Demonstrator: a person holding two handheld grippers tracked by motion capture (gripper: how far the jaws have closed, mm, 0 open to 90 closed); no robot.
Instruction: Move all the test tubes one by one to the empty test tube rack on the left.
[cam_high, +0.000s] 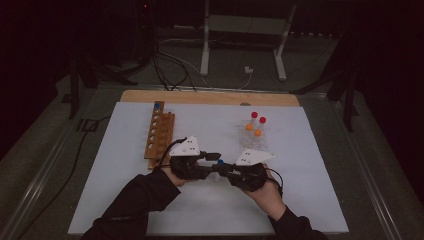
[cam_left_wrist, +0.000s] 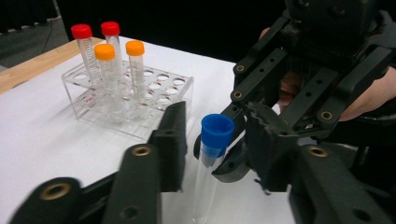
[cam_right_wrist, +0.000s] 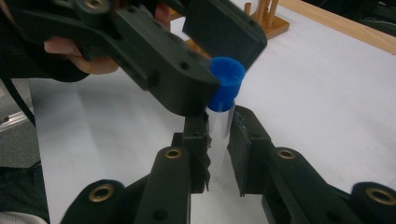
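Wooden rack: stands at the left of the bench, well apart from the grippers. One blue-capped tube sits at its far end; the other holes look empty, so most of the filling seems left to do.

Left gripper: held over the middle of the bench, near the front edge. Its jaws stand either side of the blue cap; in the left gripper view a gap shows on the near side, so they are still apart and not yet clamped on it. In the right gripper view they crowd the cap closely.

Tube: clear, upright, held off the bench between the two grippers, just in front of the person.

Right gripper: jaws clamped on the clear body of the tube, below the cap, holding it steady.

Clear rack: sits to the right at the back, with two red-capped and two orange-capped tubes standing in it, apparently waiting their turn.

Stage: judging by the layout, tubes go from the clear rack to the wooden one. One is placed, one is in hand mid-transfer or about to have its cap gripped, and four remain.

Left to do: close on the cap, finish with this tube, seat it in the wooden rack, then fetch the rest.
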